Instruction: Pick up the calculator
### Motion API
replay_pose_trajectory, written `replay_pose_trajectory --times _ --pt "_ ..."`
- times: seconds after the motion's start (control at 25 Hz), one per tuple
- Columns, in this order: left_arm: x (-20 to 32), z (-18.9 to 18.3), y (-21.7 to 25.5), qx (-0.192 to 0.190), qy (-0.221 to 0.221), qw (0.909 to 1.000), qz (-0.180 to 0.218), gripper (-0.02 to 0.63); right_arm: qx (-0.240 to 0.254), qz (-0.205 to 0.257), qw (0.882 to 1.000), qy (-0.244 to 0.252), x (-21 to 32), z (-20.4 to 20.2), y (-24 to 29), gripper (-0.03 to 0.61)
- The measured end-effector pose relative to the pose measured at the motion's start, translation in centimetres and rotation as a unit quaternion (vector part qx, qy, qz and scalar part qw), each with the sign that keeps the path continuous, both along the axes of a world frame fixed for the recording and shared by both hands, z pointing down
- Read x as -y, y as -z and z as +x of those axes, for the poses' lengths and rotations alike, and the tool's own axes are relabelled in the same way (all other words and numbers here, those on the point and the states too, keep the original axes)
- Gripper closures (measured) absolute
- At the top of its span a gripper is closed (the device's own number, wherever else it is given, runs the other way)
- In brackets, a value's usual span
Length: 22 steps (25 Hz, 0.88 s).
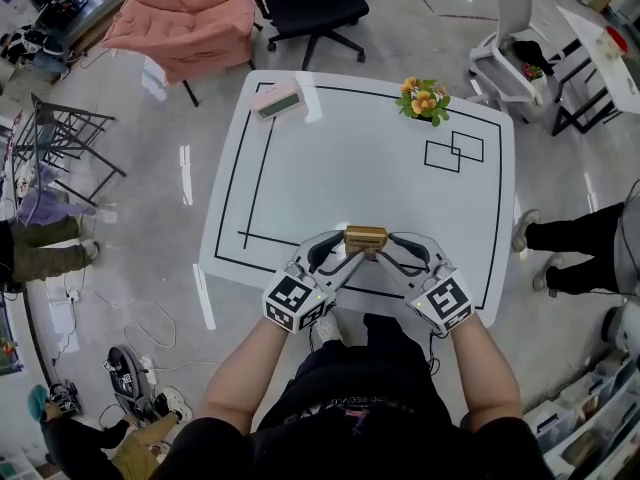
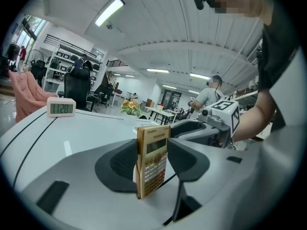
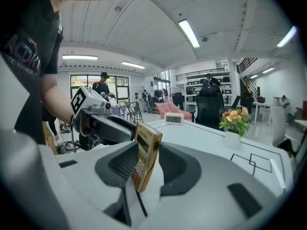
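- Head view, lower centre: left gripper (image 1: pixel 347 252) and right gripper (image 1: pixel 386 252) are each clamping one end of the calculator (image 1: pixel 365 237).
- Only the gripper views are showing its keypad (image 2: pixel 153 169).

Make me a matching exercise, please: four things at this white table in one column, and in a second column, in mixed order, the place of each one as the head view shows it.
Things
1. calculator
2. digital clock
3. pot of flowers
4. two overlapping rectangles

Places
A. at the far edge of the table, right of the middle
B. drawn on the right side, nearer than the flowers
C. at the far left corner
D. at the near edge, in the middle, gripped from both sides

Right pairs: 1-D, 2-C, 3-A, 4-B
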<state>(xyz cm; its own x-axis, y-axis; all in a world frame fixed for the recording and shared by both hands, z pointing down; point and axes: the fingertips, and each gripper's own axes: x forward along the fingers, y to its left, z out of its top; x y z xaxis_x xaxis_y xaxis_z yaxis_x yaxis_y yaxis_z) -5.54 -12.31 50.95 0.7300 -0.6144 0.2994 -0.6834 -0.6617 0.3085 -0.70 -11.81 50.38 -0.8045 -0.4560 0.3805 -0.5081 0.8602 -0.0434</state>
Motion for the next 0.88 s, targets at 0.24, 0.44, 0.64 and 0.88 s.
replay_pose_trajectory --times 0.24,0.44,0.64,0.88 --pt "-1.4 -0.2 0.5 0.001 0.000 1.0000 0.007 0.425 0.011 0.002 1.000 -0.022 -1.3 -0.2 0.1 0.449" --pt "-2.0 -0.6 1.1 0.012 -0.002 0.9996 0.025 0.425 0.013 0.010 0.999 -0.027 -2.1 -0.6 0.7 0.449" --pt "-2.9 -0.5 0.8 0.019 -0.006 0.9994 0.028 0.428 -0.001 0.019 1.000 -0.019 -3.1 -0.7 0.5 0.449" --pt "-3.7 -0.6 1.0 0.021 -0.009 0.9992 0.033 0.433 0.006 0.001 1.000 -0.027 -3.5 -0.8 0.0 0.449"
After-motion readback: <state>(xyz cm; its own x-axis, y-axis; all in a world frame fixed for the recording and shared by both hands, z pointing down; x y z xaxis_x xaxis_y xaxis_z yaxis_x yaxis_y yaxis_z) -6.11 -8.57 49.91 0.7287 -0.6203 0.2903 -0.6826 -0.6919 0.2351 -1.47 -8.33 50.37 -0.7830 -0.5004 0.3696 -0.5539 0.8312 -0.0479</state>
